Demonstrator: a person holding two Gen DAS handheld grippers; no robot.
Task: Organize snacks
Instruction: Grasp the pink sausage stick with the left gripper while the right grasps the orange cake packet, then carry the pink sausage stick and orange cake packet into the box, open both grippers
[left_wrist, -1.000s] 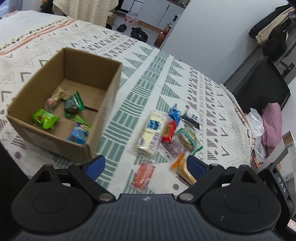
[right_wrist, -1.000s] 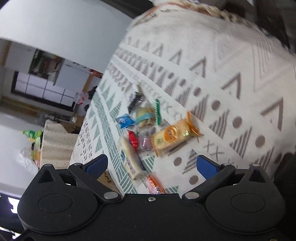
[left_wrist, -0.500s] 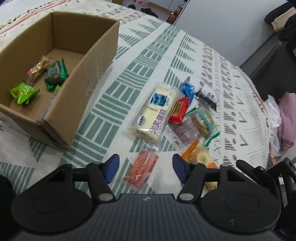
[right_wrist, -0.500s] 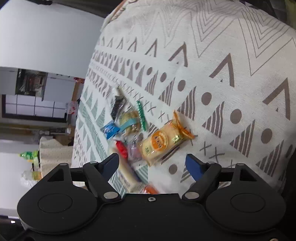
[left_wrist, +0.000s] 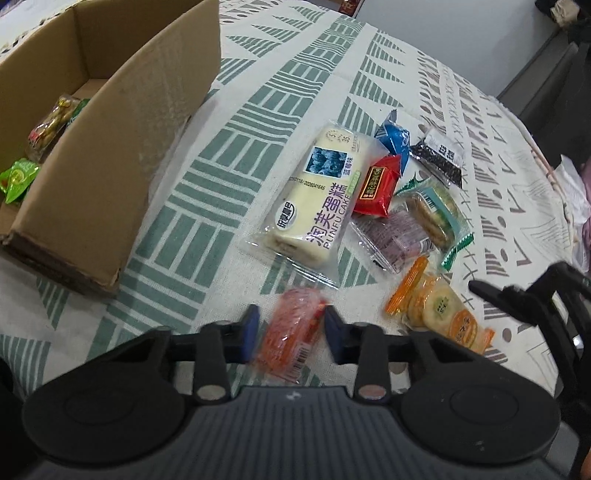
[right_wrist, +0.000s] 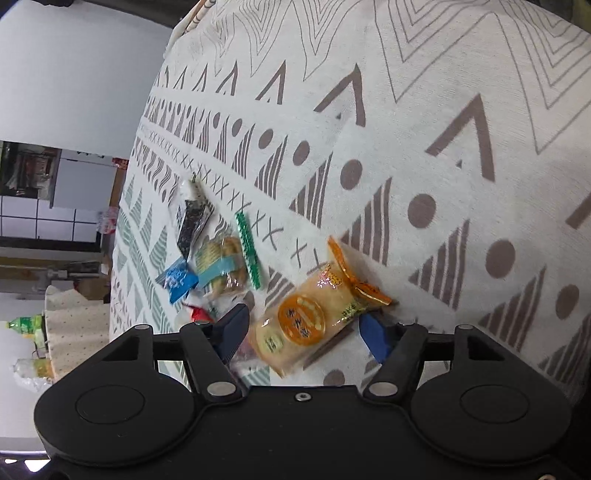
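While the left gripper (left_wrist: 290, 330) stood low over the patterned surface (left_wrist: 280, 92), its fingers (left_wrist: 248, 326) had just been closing about an orange-red snack packet (left_wrist: 291, 332); the pads lay at the wrapper's sides, but firm contact could not be confirmed. That packet's long axis ran between the fingers and away from the camera, barcode end nearest. Beyond it lay a cream cake pack (left_wrist: 317, 199) printed "RUNFU CAKE" with a blueberry picture, its long axis leaning up and to the right. Beside that were a red packet (left_wrist: 376, 186), a blue packet (left_wrist: 393, 136) and a black-and-white sachet (left_wrist: 439, 157); their print was unreadable. A cardboard box (left_wrist: 122, 155) at left held several wrapped snacks.

The right gripper (right_wrist: 303, 332) had likewise been closing, its fingers (right_wrist: 373, 336) flanking an orange cracker pack (right_wrist: 314, 317) on the surface, still slightly clear of it. This pack lay diagonally across the gap, crimped end up and to the right.
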